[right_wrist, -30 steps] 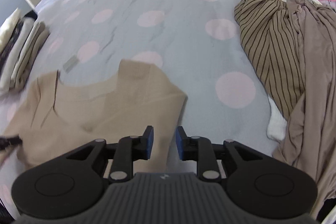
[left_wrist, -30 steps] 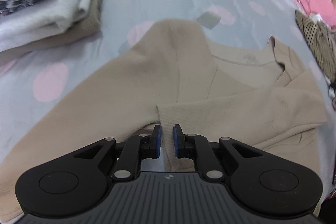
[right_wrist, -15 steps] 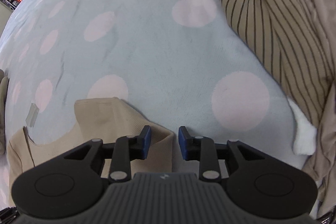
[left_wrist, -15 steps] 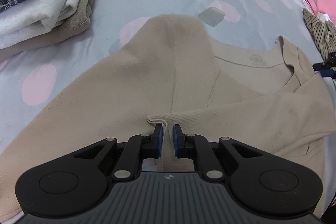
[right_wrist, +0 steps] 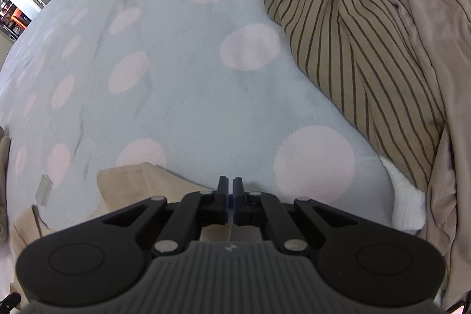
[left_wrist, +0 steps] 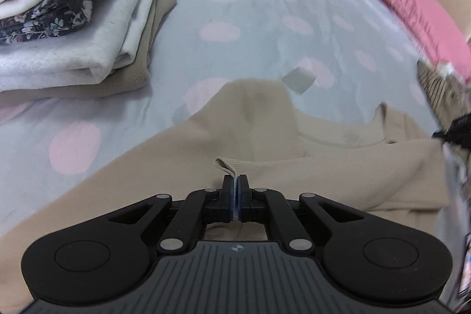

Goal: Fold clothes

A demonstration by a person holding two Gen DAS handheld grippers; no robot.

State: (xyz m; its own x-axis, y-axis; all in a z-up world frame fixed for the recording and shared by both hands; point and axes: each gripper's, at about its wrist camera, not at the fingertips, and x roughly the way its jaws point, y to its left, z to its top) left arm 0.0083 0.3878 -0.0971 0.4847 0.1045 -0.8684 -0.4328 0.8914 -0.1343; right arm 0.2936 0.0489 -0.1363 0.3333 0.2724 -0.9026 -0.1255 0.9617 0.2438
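A beige long-sleeved top (left_wrist: pixel 265 131) lies spread on the grey bedspread with pink dots (left_wrist: pixel 235 5), one sleeve folded across its chest. My left gripper (left_wrist: pixel 235 187) is shut on that sleeve's cuff, and a sliver of fabric shows between the pads. In the right wrist view only a corner of the beige top (right_wrist: pixel 132 181) shows at lower left. My right gripper (right_wrist: pixel 230 188) is shut at the top's outer edge, with beige fabric under its fingers. The right gripper's dark tip (left_wrist: pixel 459 128) shows blurred at the far right of the left wrist view.
A stack of folded clothes (left_wrist: pixel 73 28) sits at the left. A pink pillow (left_wrist: pixel 418 11) lies at the far right. A striped garment (right_wrist: pixel 353 49), a taupe one (right_wrist: pixel 426 19) and a white piece (right_wrist: pixel 409 205) are heaped right of the top. A small grey tag (left_wrist: pixel 298 78) lies near the collar.
Both grippers have gone from open to shut. The left closed on the sleeve cuff, and the right came down at the top's edge and closed there.
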